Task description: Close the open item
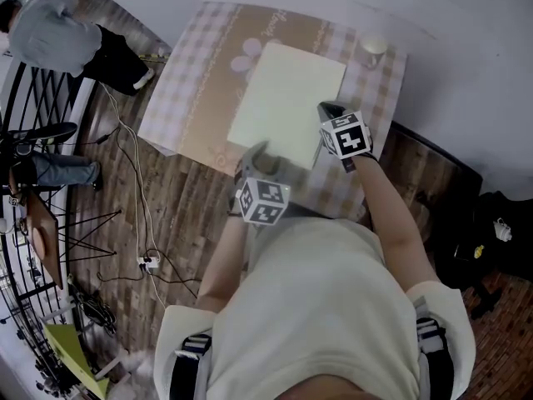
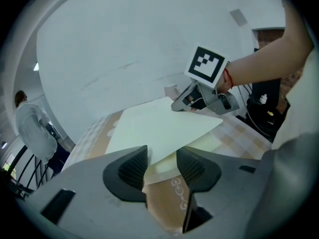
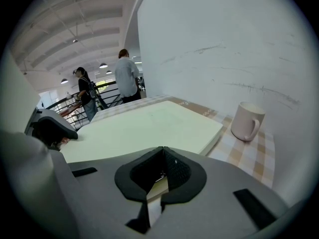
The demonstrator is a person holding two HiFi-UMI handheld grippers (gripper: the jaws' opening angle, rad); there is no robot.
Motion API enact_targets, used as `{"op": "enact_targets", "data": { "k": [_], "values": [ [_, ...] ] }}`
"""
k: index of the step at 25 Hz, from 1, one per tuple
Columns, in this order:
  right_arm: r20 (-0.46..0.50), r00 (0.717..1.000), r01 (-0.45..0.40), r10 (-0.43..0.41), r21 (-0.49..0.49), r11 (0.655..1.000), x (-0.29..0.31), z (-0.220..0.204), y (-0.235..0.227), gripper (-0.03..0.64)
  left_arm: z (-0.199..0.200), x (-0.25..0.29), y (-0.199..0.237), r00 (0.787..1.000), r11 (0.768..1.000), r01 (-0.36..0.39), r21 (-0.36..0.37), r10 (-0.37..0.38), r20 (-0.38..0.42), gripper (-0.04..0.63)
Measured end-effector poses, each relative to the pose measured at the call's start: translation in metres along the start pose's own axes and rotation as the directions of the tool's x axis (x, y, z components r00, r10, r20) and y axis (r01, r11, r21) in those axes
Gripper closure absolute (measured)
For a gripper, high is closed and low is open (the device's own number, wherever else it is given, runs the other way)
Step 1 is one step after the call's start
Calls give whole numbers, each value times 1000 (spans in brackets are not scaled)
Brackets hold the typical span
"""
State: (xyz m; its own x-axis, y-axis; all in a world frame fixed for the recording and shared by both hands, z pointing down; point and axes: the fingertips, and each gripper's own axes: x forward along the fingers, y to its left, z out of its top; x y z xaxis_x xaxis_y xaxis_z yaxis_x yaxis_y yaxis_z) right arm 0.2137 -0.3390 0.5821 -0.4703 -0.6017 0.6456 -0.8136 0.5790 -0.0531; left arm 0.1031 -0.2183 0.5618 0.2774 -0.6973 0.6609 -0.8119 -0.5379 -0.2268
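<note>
The pale green book lies in the upper middle of my head view on the checked table. At its near corner the cover rides slightly above the pages below. My left gripper has its jaws apart with that corner between them, pads not pressing. My right gripper sits at the book's right edge, jaws together on nothing. A white mug stands at the upper right.

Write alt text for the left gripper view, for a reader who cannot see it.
The left gripper, jaws open, straddles the near edge of a pale book on a checked tablecloth without pressing it. The right gripper is at the book's far corner; a person stands far left before a white wall.
</note>
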Motion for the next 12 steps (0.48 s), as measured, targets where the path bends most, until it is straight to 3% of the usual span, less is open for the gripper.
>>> {"op": "enact_targets", "data": {
  "k": [4,8,12],
  "values": [
    [-7,1000,7,-7,-1,1000,1,0,0,617,-10,-10,-5,999,1000,29,-11,-29,-21,408],
    [-2,1000,9,-9,0,1000,1,-1,-2,617,-21,-25,-4,998,986,57,-155,-54,23,411],
    [-4,1000,10,-10,16,1000,1,-1,-2,617,-23,-32,3,998,978,19,-207,-8,54,461]
  ]
}}
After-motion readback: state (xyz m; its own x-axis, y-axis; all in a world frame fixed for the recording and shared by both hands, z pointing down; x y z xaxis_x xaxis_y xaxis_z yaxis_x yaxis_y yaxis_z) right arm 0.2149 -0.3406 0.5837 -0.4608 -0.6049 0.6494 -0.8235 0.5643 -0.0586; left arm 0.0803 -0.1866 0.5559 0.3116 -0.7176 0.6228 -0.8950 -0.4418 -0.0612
